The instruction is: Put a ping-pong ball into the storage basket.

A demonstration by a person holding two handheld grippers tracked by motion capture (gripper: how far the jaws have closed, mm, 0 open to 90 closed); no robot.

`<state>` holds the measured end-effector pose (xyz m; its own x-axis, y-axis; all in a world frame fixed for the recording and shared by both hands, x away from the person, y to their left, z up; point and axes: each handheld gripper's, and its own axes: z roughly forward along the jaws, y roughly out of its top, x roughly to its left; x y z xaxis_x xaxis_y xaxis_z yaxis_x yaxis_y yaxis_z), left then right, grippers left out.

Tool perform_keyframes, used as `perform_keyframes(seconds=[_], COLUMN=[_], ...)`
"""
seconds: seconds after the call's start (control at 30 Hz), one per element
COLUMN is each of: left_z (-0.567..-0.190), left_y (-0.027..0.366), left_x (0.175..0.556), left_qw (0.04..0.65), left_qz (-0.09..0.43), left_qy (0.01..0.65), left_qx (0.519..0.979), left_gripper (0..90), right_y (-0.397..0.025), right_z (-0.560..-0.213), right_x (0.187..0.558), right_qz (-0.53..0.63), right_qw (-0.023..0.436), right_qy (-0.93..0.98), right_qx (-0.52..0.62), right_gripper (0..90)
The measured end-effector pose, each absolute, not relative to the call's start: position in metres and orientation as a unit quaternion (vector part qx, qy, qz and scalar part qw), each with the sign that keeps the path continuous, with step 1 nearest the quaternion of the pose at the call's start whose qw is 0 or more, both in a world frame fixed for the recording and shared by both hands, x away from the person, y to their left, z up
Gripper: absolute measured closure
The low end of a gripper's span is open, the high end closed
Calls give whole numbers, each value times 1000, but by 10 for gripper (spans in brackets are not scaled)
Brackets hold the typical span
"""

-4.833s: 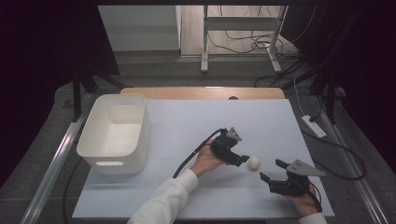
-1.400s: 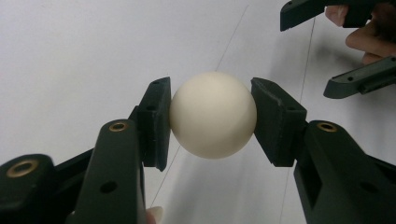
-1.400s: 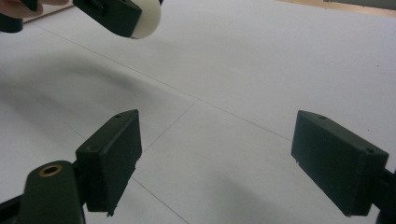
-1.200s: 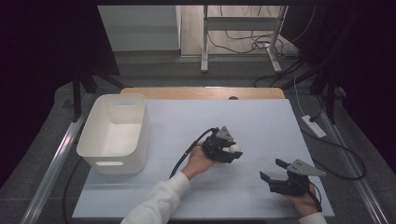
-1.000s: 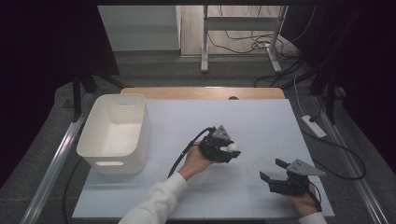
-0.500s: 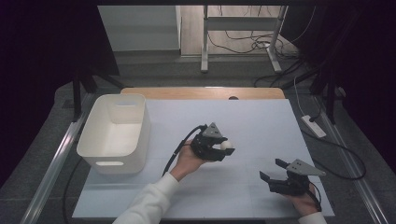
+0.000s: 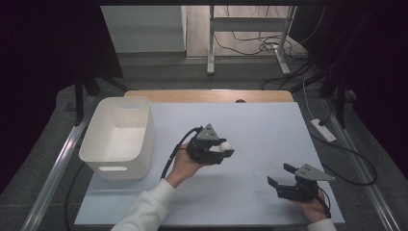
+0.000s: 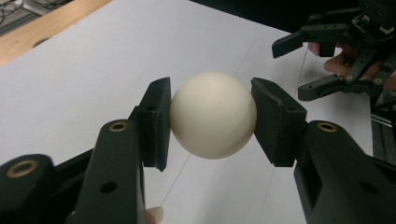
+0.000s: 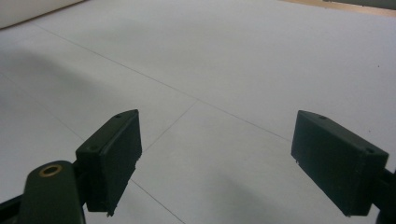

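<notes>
A cream-white ball (image 8: 212, 114) is clamped between the two black pads of my left gripper (image 8: 210, 121). In the high view that ball (image 7: 224, 146) and the left gripper (image 7: 223, 149) hang above the middle of the white table (image 7: 269, 130), a little right of the bin. My right gripper (image 7: 282, 176) rests low near the table's front right, jaws wide apart. Its own view shows the right gripper (image 9: 217, 158) open with bare table between the pads. The right gripper (image 8: 299, 60) also appears far off in the left gripper view.
A white plastic bin (image 7: 120, 137), with nothing visible inside, stands on the left side of the table. A wooden strip (image 7: 207, 95) runs along the far edge. A power strip (image 7: 323, 130) and cables lie on the floor to the right.
My left gripper closed on the ball, lifted it and carried it leftward toward the bin. The right gripper has stayed in place.
</notes>
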<state>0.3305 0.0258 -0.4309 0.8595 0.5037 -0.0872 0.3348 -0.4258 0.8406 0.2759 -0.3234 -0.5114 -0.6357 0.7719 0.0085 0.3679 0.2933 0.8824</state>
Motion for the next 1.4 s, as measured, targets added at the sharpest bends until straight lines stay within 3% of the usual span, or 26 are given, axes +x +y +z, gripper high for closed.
perform_keyframes(seconds=[1.4], left_z=[-414], left_y=[82], left_x=[327], left_qw=[492], left_qz=[125], left_qy=[291], left_qx=[811], left_gripper=[510], right_y=[-322], right_z=[-512], right_x=[276], right_qz=[461], right_qw=[219], right_qy=[776], right_qx=[370], right_gripper=[165])
